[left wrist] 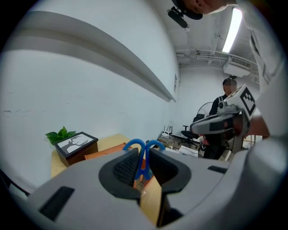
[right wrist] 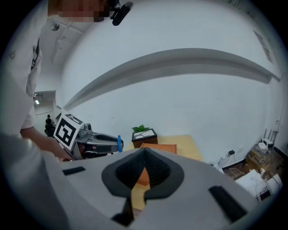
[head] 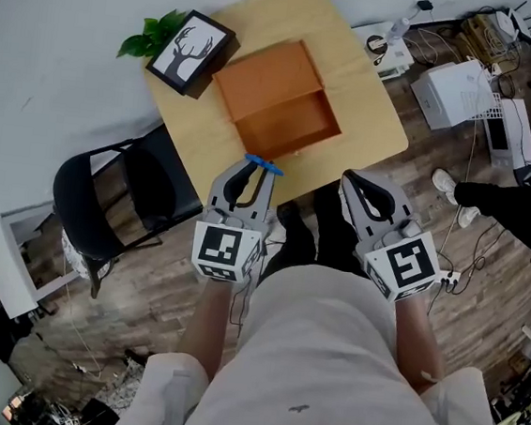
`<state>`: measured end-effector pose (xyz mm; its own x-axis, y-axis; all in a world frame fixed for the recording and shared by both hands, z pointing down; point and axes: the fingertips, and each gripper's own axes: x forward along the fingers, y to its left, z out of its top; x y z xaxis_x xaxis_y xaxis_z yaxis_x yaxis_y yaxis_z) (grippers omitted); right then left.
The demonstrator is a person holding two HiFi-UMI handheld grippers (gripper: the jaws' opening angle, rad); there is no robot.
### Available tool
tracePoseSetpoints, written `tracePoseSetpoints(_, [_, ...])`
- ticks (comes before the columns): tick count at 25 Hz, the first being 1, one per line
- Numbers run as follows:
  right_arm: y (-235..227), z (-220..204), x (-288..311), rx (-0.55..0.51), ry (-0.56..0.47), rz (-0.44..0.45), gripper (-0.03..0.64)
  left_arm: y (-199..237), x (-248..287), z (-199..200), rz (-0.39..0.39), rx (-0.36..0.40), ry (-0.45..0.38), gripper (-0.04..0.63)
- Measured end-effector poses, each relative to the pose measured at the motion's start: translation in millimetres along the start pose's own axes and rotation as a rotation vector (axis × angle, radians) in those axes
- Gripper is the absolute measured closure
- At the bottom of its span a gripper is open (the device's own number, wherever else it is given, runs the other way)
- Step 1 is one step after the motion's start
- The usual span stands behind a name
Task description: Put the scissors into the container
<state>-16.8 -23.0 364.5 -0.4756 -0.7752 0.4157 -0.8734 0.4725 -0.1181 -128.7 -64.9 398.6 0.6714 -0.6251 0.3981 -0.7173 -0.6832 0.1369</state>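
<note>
Blue-handled scissors (head: pixel 263 166) stick up from my left gripper (head: pixel 247 179), which is shut on them; in the left gripper view the blue handle loops (left wrist: pixel 145 146) rise between the closed jaws. The container, an open orange-brown wooden box (head: pixel 279 102), sits on the small light wooden table (head: pixel 375 110) just beyond the scissors. My right gripper (head: pixel 362 193) hovers at the table's near edge, right of the left one, jaws closed with nothing between them. The box (right wrist: pixel 155 150) shows past those jaws in the right gripper view.
A framed deer picture (head: pixel 190 53) and a green plant (head: pixel 152 36) stand at the table's far-left corner. A black chair (head: pixel 106 204) sits left of the table. Cables and white boxes (head: pixel 462 91) clutter the floor at right, where a person's leg (head: pixel 511 206) reaches in.
</note>
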Motion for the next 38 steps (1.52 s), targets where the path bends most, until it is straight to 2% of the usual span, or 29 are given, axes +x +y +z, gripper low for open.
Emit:
tracePoseSetpoints(20, [-65, 3, 50, 0.019, 0.034, 0.156, 0.618, 26, 97, -41, 0.083, 0.089, 0.281, 0.523])
tracePoseSetpoints(26, [-79, -8, 59, 0.036, 0.060, 0.193, 0.618, 20, 121, -61, 0.098, 0.087, 0.335, 0.523])
tracePoseSetpoints(38, [-104, -28, 63, 0.055, 0.107, 0.218, 0.618, 13, 154, -101, 0.091, 0.159, 0.444, 0.523])
